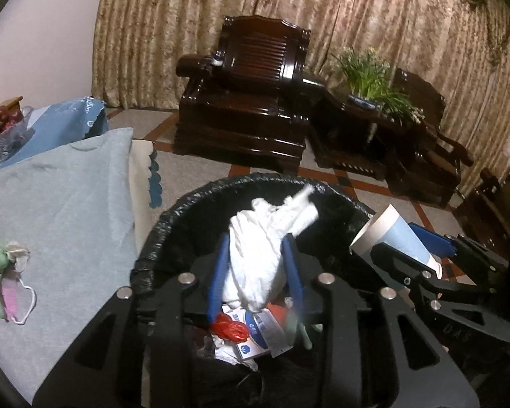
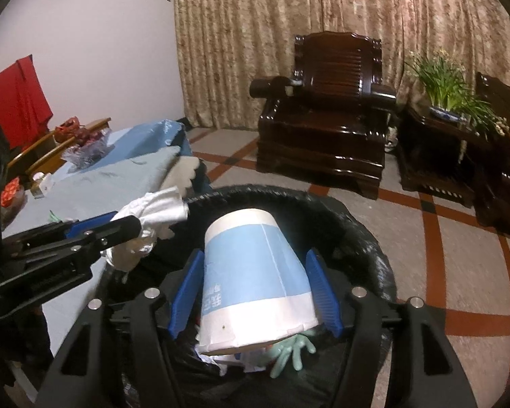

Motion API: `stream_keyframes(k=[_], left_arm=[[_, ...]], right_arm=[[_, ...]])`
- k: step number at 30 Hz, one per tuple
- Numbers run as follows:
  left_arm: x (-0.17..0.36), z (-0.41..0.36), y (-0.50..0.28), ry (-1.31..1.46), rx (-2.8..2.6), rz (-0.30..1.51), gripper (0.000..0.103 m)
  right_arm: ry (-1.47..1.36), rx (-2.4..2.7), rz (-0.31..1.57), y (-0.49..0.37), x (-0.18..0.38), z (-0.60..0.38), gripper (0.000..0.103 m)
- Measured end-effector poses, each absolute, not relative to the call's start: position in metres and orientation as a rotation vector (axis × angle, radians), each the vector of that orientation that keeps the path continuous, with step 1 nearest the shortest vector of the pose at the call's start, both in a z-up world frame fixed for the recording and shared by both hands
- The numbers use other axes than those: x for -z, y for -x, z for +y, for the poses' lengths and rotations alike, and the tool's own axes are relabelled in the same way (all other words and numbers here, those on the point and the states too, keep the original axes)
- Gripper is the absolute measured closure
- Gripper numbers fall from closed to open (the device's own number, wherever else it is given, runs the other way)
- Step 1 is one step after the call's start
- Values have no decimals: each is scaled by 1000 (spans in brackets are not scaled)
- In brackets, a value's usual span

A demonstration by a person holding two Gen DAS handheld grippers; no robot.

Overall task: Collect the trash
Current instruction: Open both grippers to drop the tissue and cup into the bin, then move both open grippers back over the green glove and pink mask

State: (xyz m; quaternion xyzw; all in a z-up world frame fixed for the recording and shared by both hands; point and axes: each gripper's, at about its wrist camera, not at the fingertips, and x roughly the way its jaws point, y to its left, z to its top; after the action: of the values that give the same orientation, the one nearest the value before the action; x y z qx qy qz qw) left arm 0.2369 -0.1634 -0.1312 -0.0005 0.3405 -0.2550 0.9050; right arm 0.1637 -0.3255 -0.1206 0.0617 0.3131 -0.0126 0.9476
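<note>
A bin lined with a black bag (image 1: 187,204) (image 2: 357,224) stands just below both grippers. My left gripper (image 1: 256,238) (image 2: 125,222) hovers over its mouth with a crumpled white tissue wad (image 1: 258,255) (image 2: 159,207) between its blue pads, which touch both sides. Over the same bin, to the right, my right gripper (image 2: 255,255) (image 1: 394,239) has a blue-and-white paper cup (image 2: 251,272) (image 1: 391,238) between its pads, base pointing away. Inside the bin lie a red plastic scrap (image 1: 229,329), a blue-white wrapper (image 1: 255,336) and a green glove (image 2: 289,350).
A table with a light blue cloth (image 1: 68,187) stands left of the bin, with a face mask and green scrap (image 1: 3,272) on it and a fruit bowl (image 2: 85,142) farther back. A dark wooden armchair (image 1: 248,102) and a side table with a plant (image 1: 367,78) stand beyond on tiled floor.
</note>
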Motion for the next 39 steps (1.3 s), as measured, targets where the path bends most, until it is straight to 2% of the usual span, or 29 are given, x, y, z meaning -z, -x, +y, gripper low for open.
stream_keyframes(k=[2, 3, 5, 10, 13, 17, 25, 39], left_arm=[[134, -166, -239, 4, 542, 714, 52], [134, -167, -239, 7, 545, 715, 49], [133, -164, -238, 12, 550, 714, 40], [123, -146, -237, 18, 525, 684, 25], [114, -127, -235, 22, 486, 659, 14], [105, -91, -231, 23, 425, 637, 11], [92, 2, -213, 65, 232, 600, 10], [83, 166, -192, 88, -108, 558, 10]], right_arm=[[-122, 39, 655, -164, 125, -329, 38], [-126, 44, 661, -163, 127, -331, 37], [-127, 53, 664, -162, 127, -332, 26], [-128, 78, 648, -158, 122, -328, 9], [-146, 73, 642, -160, 120, -326, 6], [-163, 48, 621, -162, 114, -316, 6], [-140, -72, 572, -173, 95, -258, 6], [-62, -386, 521, -222, 79, -97, 6]])
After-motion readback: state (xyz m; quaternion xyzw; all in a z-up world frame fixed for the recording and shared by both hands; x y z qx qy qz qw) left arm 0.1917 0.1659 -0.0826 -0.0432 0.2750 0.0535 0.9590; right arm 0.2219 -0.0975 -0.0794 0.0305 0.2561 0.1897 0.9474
